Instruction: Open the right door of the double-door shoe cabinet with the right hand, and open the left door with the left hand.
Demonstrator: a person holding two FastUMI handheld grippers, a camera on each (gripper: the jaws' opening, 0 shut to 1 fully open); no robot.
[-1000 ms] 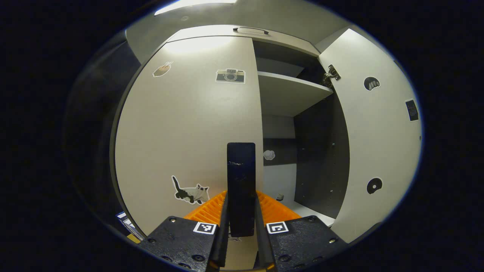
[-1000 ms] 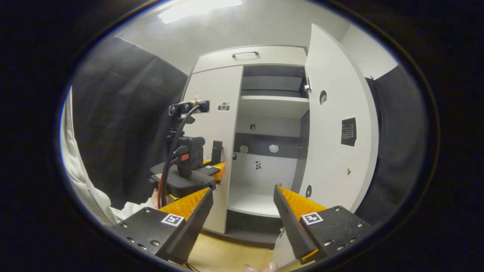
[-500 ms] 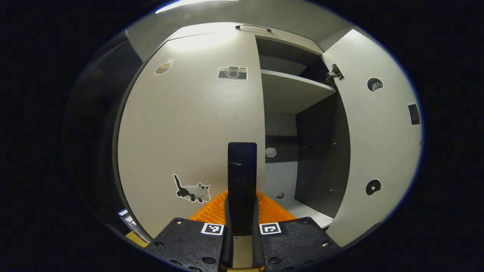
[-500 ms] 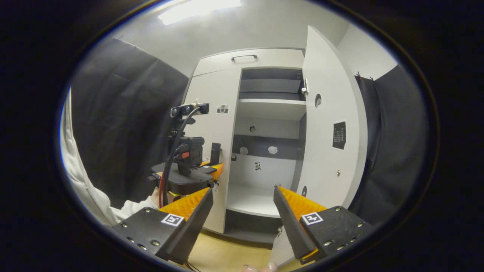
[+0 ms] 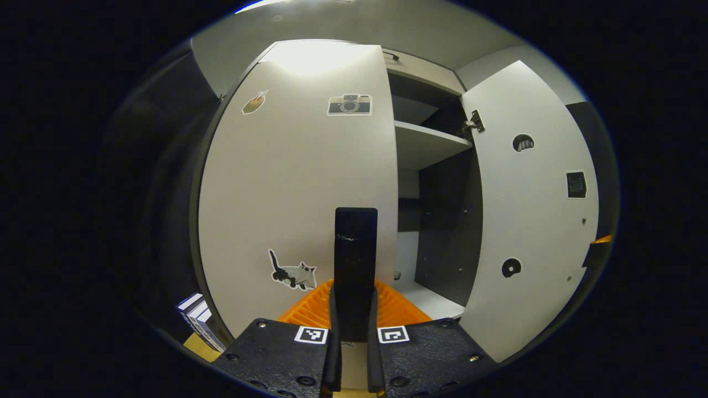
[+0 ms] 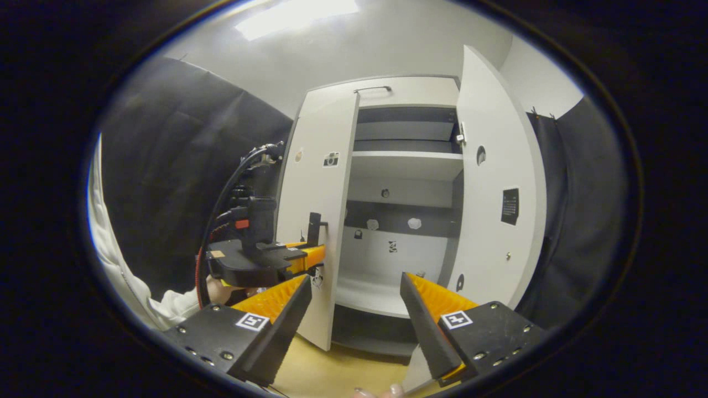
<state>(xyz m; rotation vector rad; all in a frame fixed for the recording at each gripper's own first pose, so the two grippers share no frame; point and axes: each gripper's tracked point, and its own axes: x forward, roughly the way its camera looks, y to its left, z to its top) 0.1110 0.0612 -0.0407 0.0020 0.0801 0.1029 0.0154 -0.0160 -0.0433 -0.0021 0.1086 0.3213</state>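
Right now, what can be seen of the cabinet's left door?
The left door is a tall, flat, pale panel, matte like laminate, swung partly out from the cabinet. It bears a camera sticker, a cat sticker and a small one near its top corner. A dark upright handle stands at its free edge; the left gripper is clamped on it.

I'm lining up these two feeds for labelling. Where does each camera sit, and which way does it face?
Left gripper view: rides the left gripper, close against the left door, looking along fingers clamped on its black handle.
Right gripper view: rides the right gripper, farther back, facing the shoe cabinet; its fingers stand apart, and a sleeve shows at left.
Shared: both doors, including the open right door, the shelf and the left gripper.
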